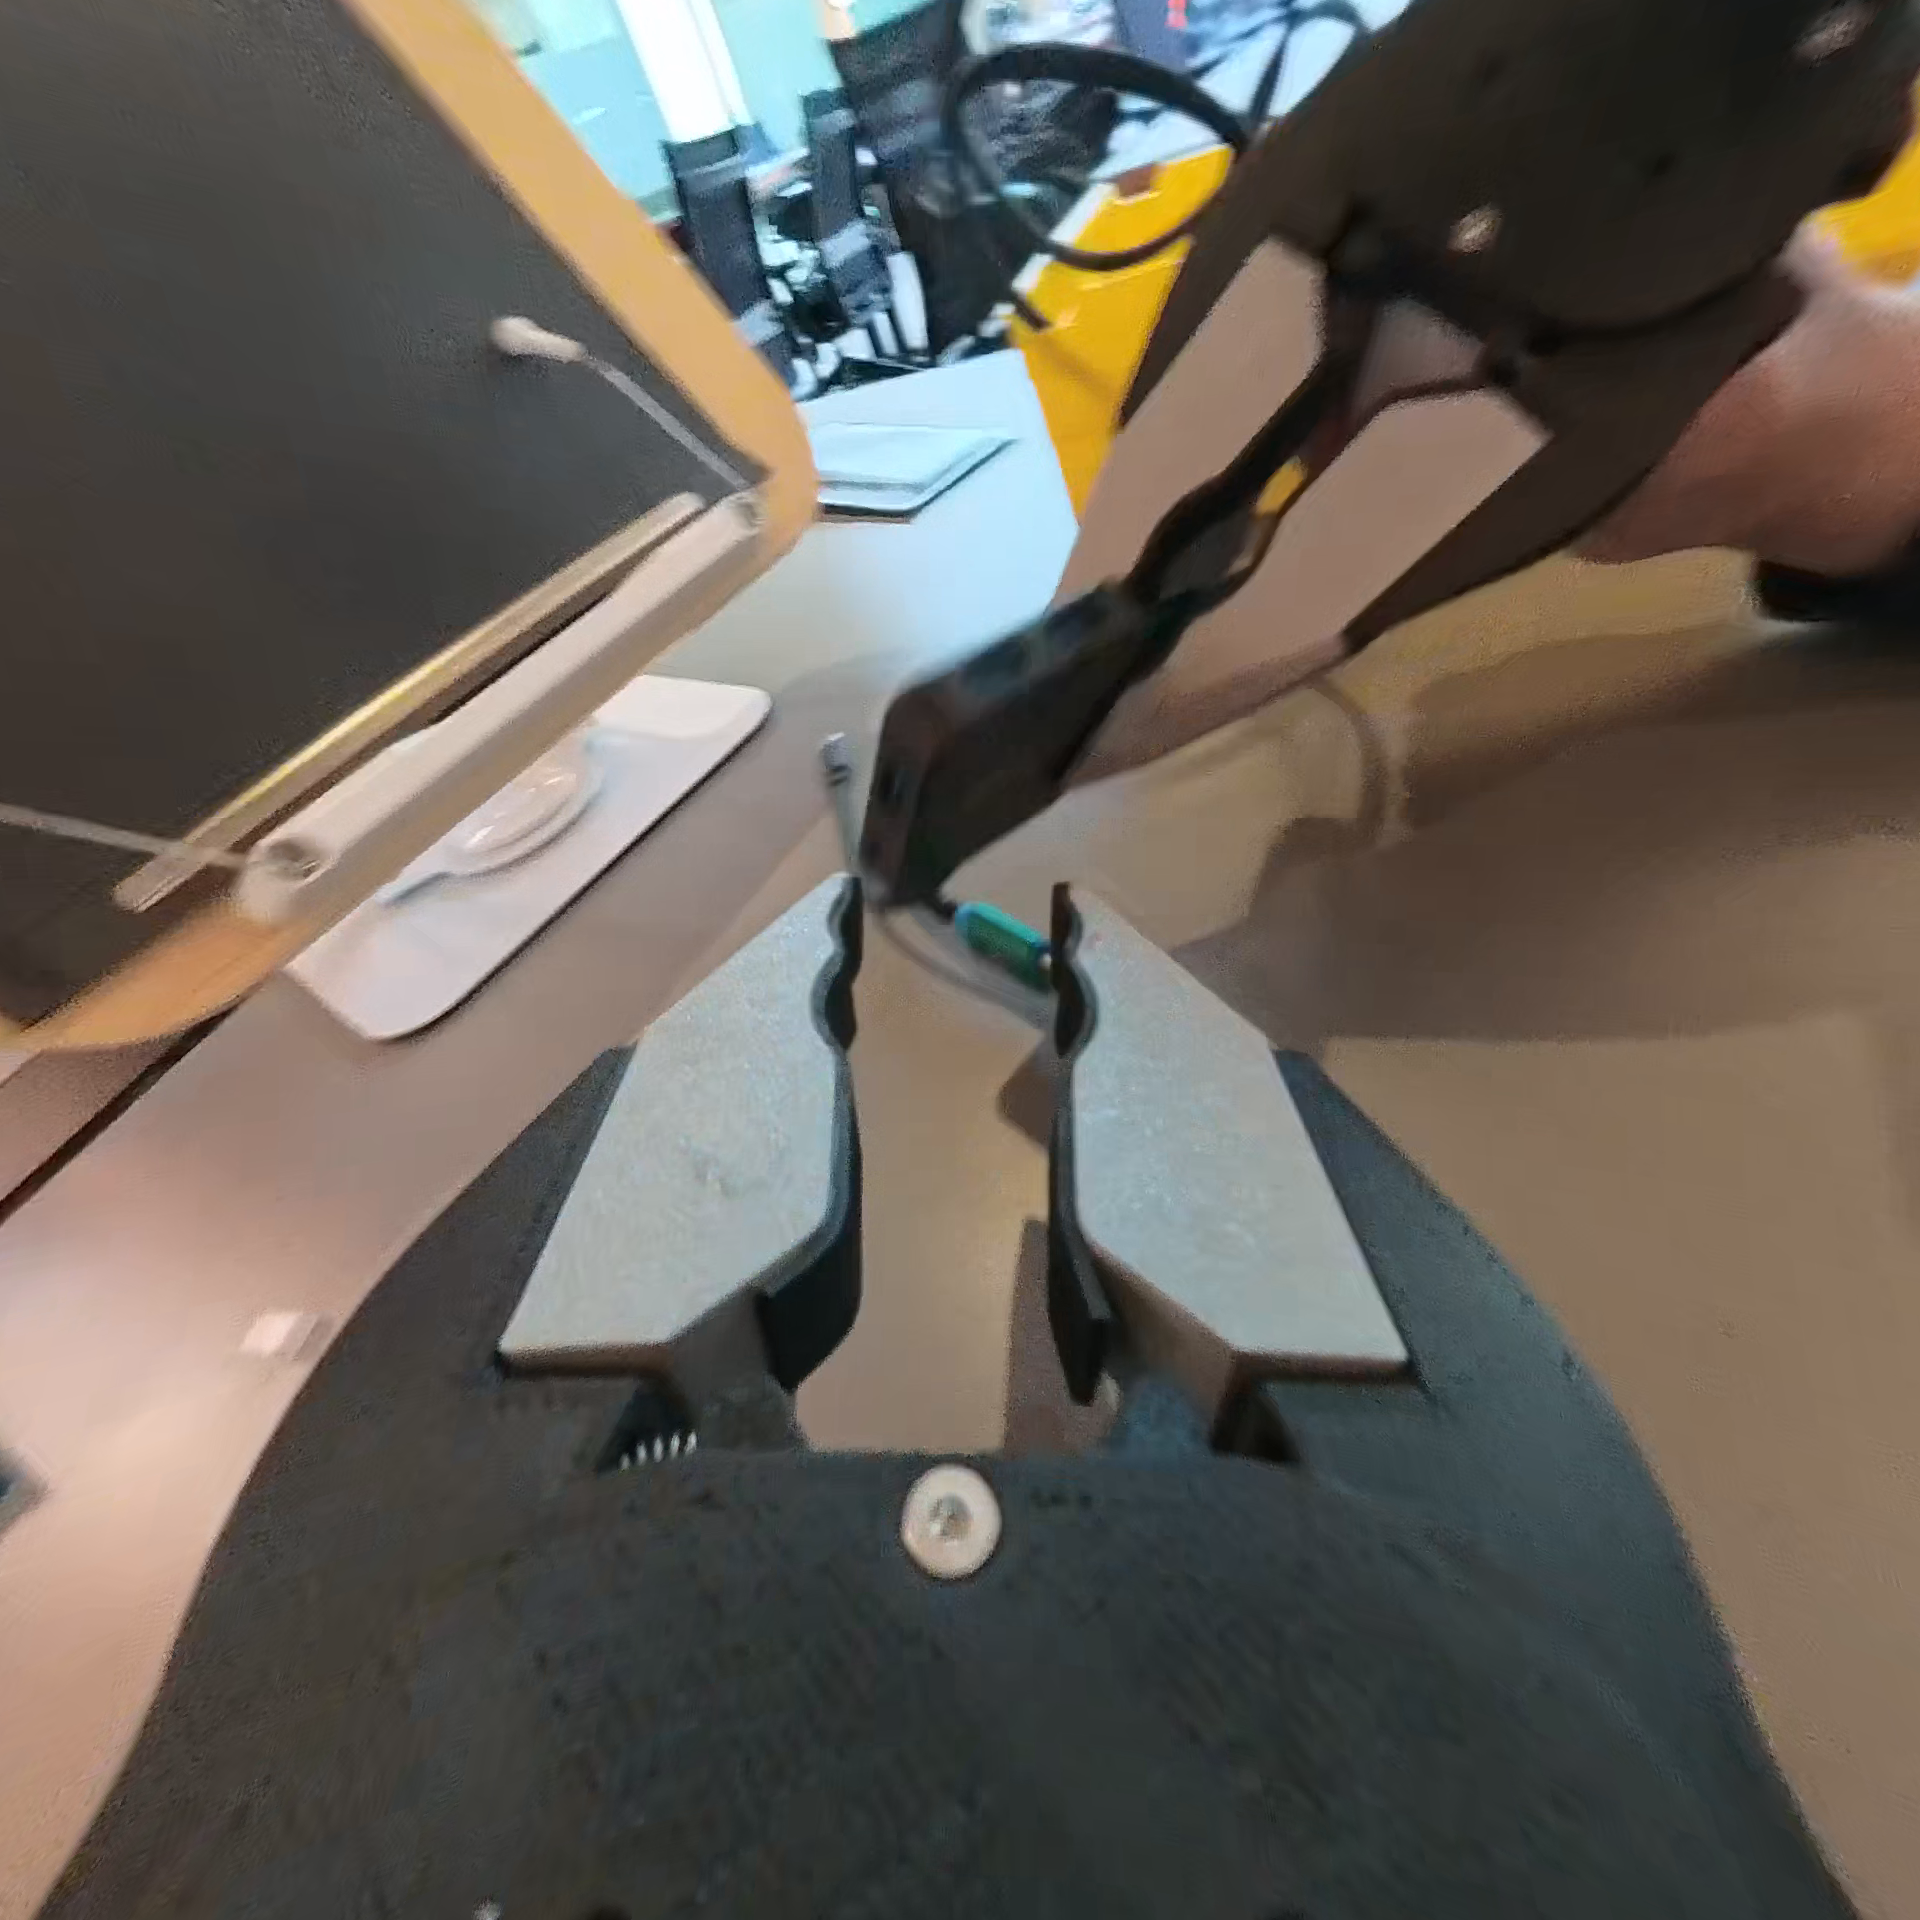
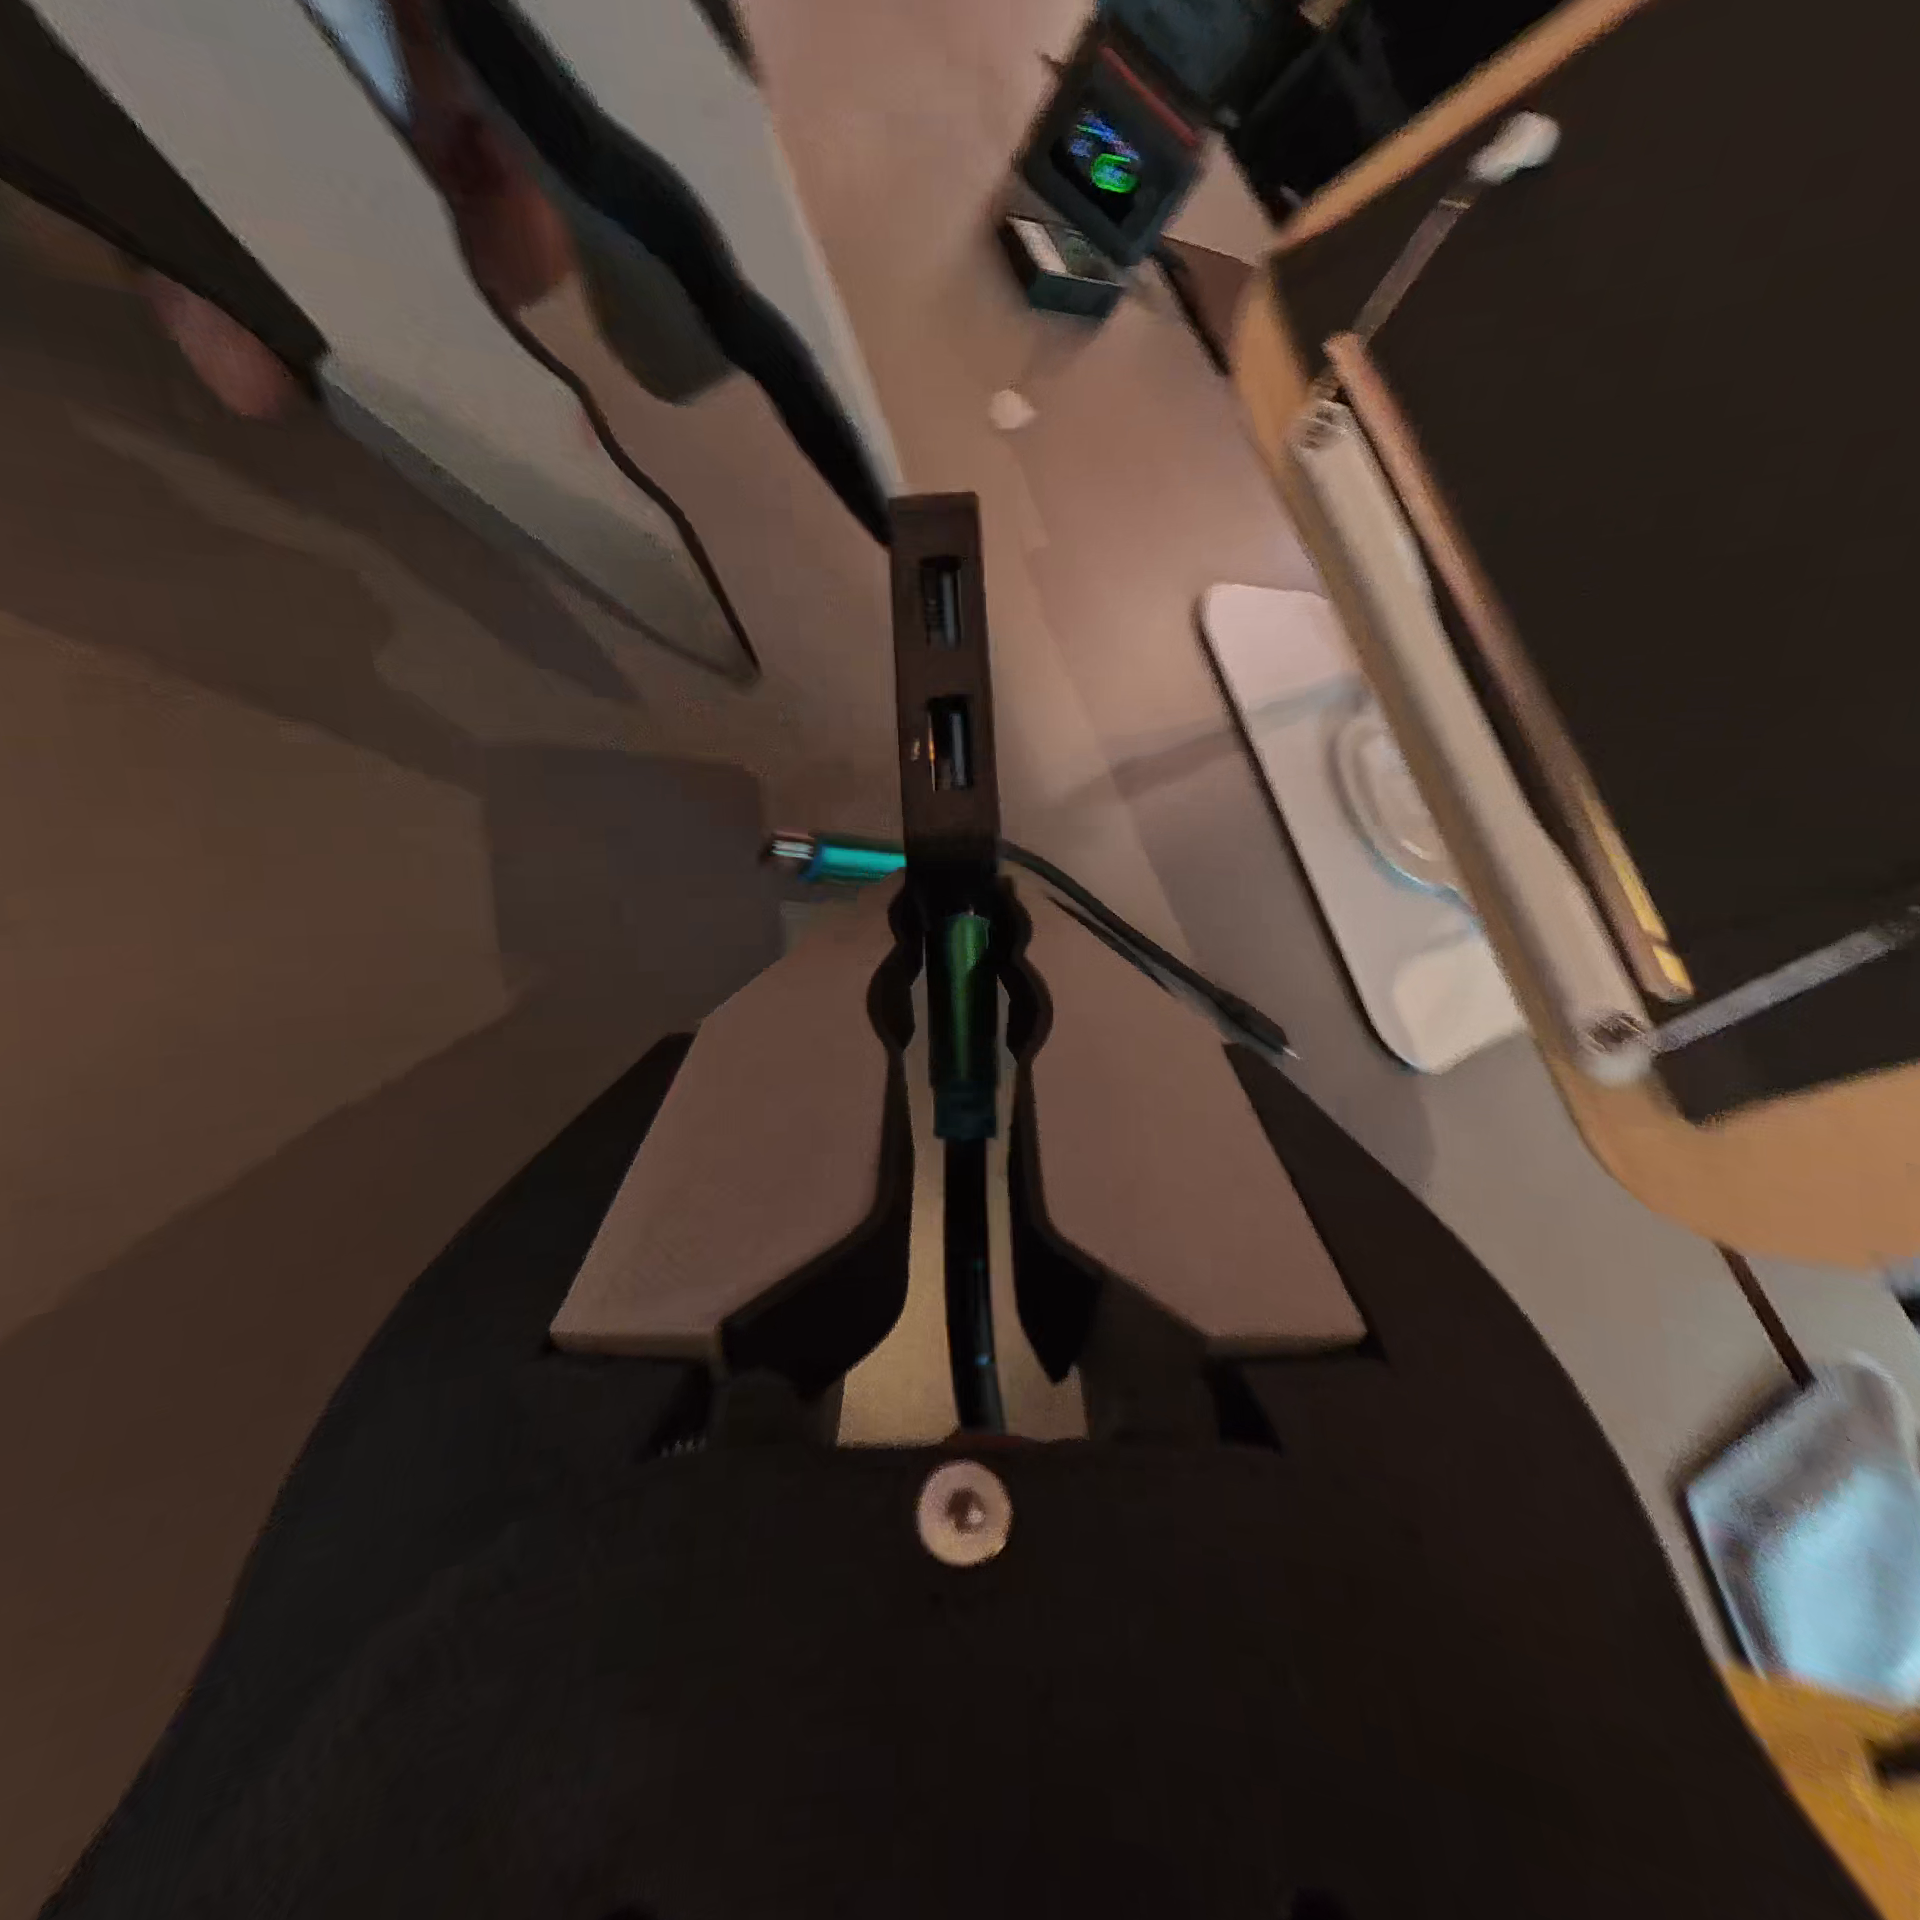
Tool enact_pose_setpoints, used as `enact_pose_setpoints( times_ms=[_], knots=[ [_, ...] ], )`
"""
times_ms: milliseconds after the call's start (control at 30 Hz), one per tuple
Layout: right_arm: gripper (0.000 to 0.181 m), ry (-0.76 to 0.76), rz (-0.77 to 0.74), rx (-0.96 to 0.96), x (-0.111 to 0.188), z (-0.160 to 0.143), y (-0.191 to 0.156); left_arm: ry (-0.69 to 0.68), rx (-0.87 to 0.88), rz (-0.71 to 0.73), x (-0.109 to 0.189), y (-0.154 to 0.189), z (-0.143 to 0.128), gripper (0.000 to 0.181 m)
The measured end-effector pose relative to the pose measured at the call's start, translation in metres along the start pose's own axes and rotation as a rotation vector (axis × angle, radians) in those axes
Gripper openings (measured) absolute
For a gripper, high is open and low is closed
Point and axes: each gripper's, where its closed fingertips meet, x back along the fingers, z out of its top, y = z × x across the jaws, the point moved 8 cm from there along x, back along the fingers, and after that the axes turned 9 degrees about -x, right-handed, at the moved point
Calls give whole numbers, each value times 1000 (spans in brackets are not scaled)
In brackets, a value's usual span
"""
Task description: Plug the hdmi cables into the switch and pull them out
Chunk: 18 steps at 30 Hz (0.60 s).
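The desk (image 1: 1558, 1299) takes up most of both views, w/ a yellow-framed dark board (image 1: 312, 416) leaning over its far side and a white flat stand (image 1: 540, 862) under it. Next in size, the right gripper (image 2: 961, 935) reaches in from the upper right of the left wrist view, a person's hand (image 1: 1787, 436) behind it; its jaws are clamped on a green-bodied plug (image 2: 961, 997) whose black cable (image 2: 977, 1299) runs back btwn the fingers. That plug looks seated in, or right at, the end of the black switch (image 2: 940, 686), which hangs off the gripper just above the desk; two side ports on it are empty. The left gripper (image 1: 956, 935) sits low over the desk, jaws apart w/ nothing btwn them, tips just beside the switch's near end. Smallest: a teal plug (image 1: 1003, 930) loose on the desk just past the left tips, w/ a thin cable trailing off it. Judging by this, the step is either seating or pulling the held plug, and the switch has no support. To do it well: close the left gripper on the switch body first, clear of the ports, then move the right one straight along the plug's axis, no twist or rocking, so the connector doesn't bind. Frames are blurred, so the exact seating depth can't be told.
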Motion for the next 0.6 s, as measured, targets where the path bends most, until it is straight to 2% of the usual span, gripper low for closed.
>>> enact_pose_setpoints(
  times_ms=[133, 300, 433, 533, 600],
  knots=[
    [10, 42, -80, -95, 54, 30, 33, -28, 30, 158, 8, -20, -10, 27],
    [10, 57, -257, -114, 154, 88, 104, -57, -39, 225, 9, -20, -12, 10],
    [11, 72, -340, -182, 233, 130, 163, -100, -94, 232, 10, -15, -14, 8],
    [10, 98, -274, -278, 273, 145, 190, -108, -88, 231, 9, -16, -15, 7],
    [10, 132, -348, -289, 289, 142, 204, -113, -84, 238, 9, -18, -16, 6]
  ],
)
